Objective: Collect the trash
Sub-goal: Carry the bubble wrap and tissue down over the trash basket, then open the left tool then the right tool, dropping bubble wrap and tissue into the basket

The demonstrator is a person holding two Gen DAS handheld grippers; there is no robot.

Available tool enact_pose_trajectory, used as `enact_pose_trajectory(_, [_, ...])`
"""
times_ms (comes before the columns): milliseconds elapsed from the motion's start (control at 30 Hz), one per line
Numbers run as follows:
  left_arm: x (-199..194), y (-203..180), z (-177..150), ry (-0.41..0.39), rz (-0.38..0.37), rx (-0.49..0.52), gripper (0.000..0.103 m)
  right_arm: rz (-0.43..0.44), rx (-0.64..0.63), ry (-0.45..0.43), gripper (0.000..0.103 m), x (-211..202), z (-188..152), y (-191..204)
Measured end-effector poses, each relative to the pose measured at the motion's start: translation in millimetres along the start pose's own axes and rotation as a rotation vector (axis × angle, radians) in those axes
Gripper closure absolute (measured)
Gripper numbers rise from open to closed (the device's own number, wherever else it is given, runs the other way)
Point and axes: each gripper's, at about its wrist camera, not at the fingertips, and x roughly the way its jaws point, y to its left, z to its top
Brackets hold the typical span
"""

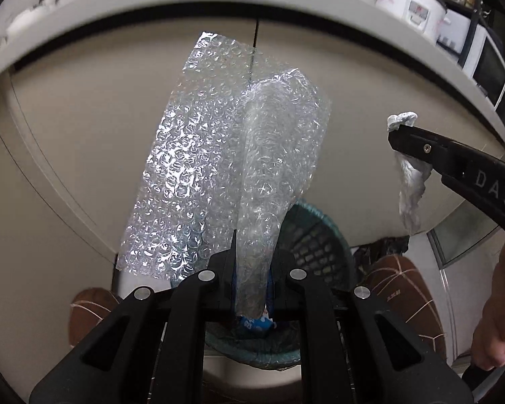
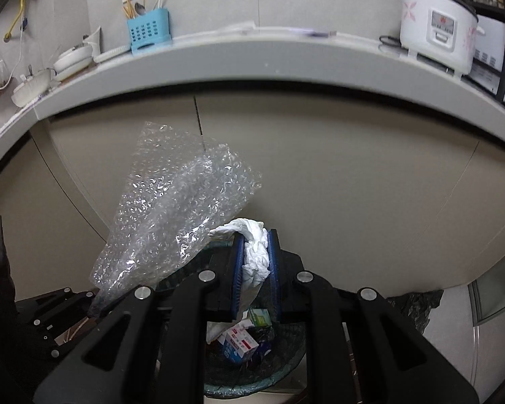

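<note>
The left gripper [image 1: 252,269] clenched a bubble wrap sheet [image 1: 219,155] above the teal wastebasket [image 1: 316,239]; to its right, the right gripper [image 2: 255,269] pinched a crumpled white tissue [image 2: 256,256] over the same basket.

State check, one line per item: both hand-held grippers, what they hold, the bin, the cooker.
Left hand-held gripper: shut on bubble wrap.
Right hand-held gripper: shut on crumpled tissue.
Bubble wrap: held above bin.
Crumpled tissue: pinched, held above bin.
Trash bin: open, holds cartons.
Rice cooker: lid closed.
</note>
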Motion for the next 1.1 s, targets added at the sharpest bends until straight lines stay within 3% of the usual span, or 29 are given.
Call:
enact_pose_trajectory(333, [54.2, 5.1, -6.2, 0.100, 0.011, -0.010, 0.093, 0.012, 0.031, 0.146, 0.090, 58.8, -36.2, -12.6])
enact_pose_trajectory(533, [81.4, 3.3, -5.5, 0.172, -0.006, -0.009, 0.093, 0.015, 0.051, 0.189, 0.090, 75.5, -40.0, -20.3])
enact_pose_trajectory(700, [86.3, -0.5, 3.9, 0.177, -0.026, 0.012, 0.088, 0.021, 0.055, 0.213, 0.089, 80.9, -39.6, -21.2])
enact_pose_trajectory(767, [85.9, -3.5, 0.2, 0.165, -0.018, 0.021, 0.074, 0.021, 0.060, 0.217, 0.089, 85.0, -39.8, -23.5])
enact_pose_trajectory(1100, [82.3, 2.5, -4.5, 0.151, -0.012, -0.008, 0.038, 0.021, 0.070, 0.230, 0.089, 87.0, -45.9, -23.3])
